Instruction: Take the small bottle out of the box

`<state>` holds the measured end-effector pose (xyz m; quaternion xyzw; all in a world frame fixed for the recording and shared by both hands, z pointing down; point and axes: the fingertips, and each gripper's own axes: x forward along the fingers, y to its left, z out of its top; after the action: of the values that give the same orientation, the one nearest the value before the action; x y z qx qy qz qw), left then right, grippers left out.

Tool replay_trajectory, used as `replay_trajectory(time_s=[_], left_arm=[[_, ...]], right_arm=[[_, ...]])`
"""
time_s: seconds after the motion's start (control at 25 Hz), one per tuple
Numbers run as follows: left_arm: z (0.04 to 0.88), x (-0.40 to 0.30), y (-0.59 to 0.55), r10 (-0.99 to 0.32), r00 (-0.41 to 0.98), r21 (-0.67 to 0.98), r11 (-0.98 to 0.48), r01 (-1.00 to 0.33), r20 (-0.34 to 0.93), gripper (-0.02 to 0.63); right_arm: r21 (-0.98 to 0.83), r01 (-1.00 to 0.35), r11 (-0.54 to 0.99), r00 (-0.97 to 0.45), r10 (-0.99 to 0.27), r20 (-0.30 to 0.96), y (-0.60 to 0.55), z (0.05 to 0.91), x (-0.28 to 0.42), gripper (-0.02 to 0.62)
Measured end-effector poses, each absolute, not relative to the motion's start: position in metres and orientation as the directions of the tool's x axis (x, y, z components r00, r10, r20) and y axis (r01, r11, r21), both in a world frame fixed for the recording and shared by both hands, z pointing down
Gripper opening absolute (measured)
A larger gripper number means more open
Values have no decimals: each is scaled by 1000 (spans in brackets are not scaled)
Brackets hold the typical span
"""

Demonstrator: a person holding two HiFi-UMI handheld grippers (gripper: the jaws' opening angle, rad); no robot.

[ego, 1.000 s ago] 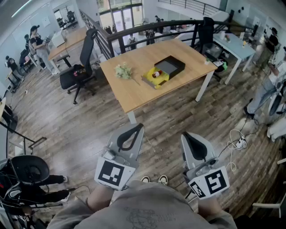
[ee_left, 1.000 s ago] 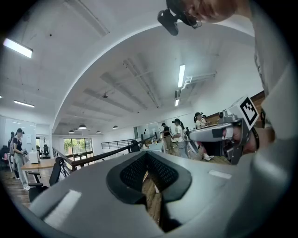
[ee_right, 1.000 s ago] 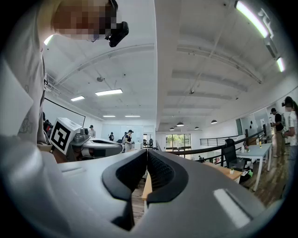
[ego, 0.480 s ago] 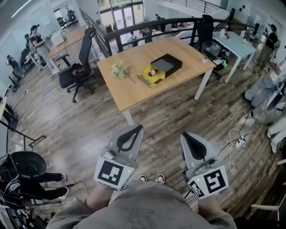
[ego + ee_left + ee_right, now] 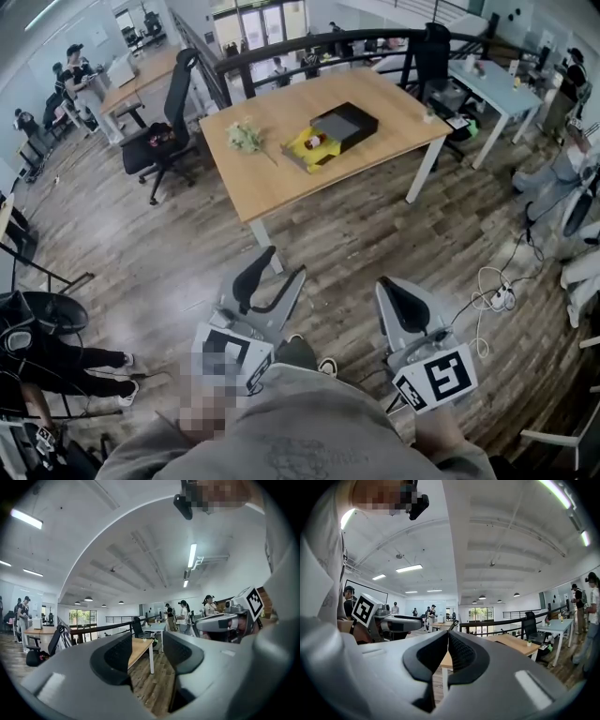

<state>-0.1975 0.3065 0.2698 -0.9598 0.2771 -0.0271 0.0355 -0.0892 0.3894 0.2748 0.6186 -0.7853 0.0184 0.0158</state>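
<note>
On the wooden table (image 5: 281, 178), far ahead of me, lies an open yellow box (image 5: 302, 150) with a black box (image 5: 345, 122) against it. A small reddish bottle (image 5: 318, 141) rests inside the yellow one. Both grippers hang low over the floor in front of my body, well short of the table. My left gripper (image 5: 272, 274) (image 5: 147, 644) has just been opening its jaws; they stand apart with nothing between them. The right gripper (image 5: 389, 289) (image 5: 448, 637) has its pads pressed together, empty. Each gripper view shows the table's edge (image 5: 139, 645) (image 5: 513, 641) in the distance.
A bunch of flowers (image 5: 246, 137) lies on the table left of the boxes. A black office chair (image 5: 159, 141) stands to the table's left. A cable with a power strip (image 5: 499, 298) lies on the floor at right. A pale blue table (image 5: 497, 84) and several people stand around.
The left gripper's jaws have gone from shut to apart. Both grippers have sunk a little in the head view, and the table has shifted slightly up and left.
</note>
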Motion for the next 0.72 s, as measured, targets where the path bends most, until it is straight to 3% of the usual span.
replay_trajectory(time_s=[0.72], left_arm=[[287,-159,209,-551,833,-83,-833,-547,45,213]], right_arm=[[-23,-976,214,-216,-972,97,295,301,-42,12]])
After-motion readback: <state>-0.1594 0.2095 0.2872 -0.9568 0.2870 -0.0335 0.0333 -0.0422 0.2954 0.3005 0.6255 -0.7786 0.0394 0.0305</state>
